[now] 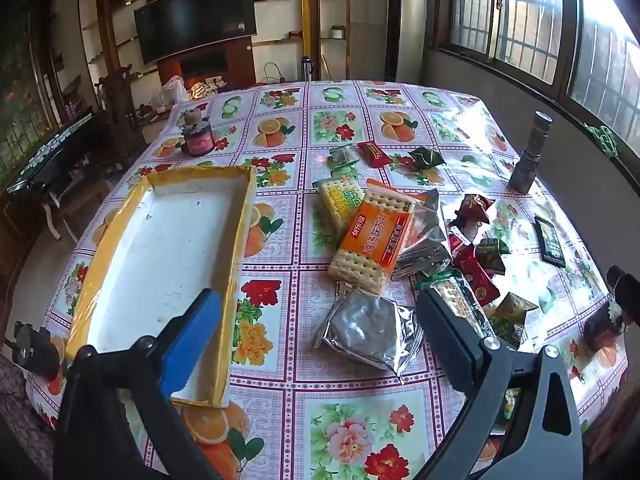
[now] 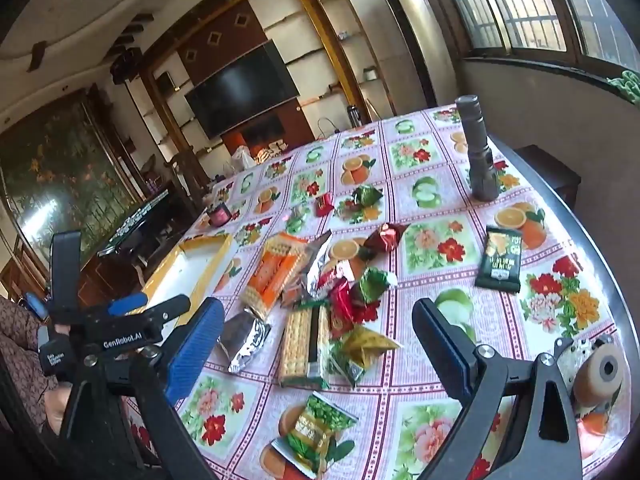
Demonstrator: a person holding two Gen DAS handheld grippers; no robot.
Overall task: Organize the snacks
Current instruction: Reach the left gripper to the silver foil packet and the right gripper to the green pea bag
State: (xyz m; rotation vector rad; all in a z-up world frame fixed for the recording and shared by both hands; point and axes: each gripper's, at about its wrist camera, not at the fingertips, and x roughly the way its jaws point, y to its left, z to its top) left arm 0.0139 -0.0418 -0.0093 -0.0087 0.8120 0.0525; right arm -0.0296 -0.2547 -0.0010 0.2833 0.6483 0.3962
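A yellow-rimmed box with a white, bare floor point(image 1: 160, 248) lies at the table's left; it also shows in the right wrist view point(image 2: 188, 268). A heap of snacks lies to its right: an orange cracker pack point(image 1: 372, 236), a yellow-green cracker pack point(image 1: 340, 200), silver foil packs point(image 1: 368, 328), and small red and green candies point(image 1: 480, 256). My left gripper point(image 1: 320, 328) is open and empty, above the near silver pack. My right gripper point(image 2: 320, 340) is open and empty over a clear cracker pack point(image 2: 304, 344). The left gripper point(image 2: 120, 312) shows in the right wrist view.
A grey flashlight point(image 1: 528, 156) stands at the far right edge. A small dark jar point(image 1: 196, 136) stands at the far left. A black snack pack point(image 2: 500, 260) lies on the right, a green pea pack point(image 2: 316, 428) near the front. A tape roll point(image 2: 600, 368) sits by the right edge.
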